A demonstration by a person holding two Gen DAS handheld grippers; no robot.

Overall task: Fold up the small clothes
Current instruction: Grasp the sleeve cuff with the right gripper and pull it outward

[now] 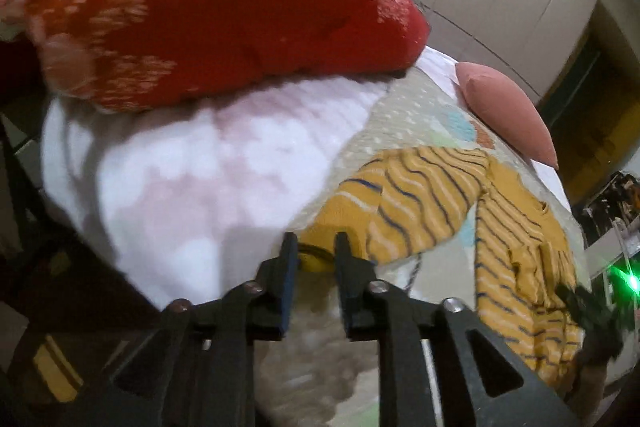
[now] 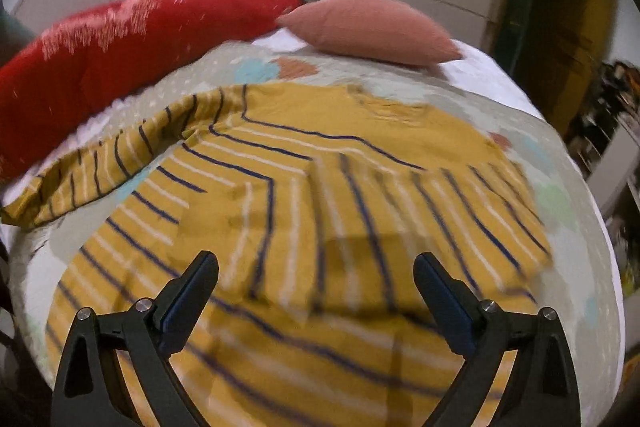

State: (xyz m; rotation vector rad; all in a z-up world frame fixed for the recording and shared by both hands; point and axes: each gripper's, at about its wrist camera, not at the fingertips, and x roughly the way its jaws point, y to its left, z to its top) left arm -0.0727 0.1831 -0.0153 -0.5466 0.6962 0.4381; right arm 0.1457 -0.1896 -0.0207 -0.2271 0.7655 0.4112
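Beside the red pillow (image 1: 208,11), the left tool (image 1: 316,247) pinches the striped sweater (image 2: 304,211); the right tool (image 2: 316,267) gapes wide.

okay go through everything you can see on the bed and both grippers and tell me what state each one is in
Left gripper: nearly closed on the sleeve cuff.
Right gripper: wide open above the sweater, holding nothing.
Yellow striped sweater: spread on the bed, one sleeve stretched out sideways, not yet folded.
Red pillow: lying at the head of the bed.
Pink cushion: lying beside the red pillow.
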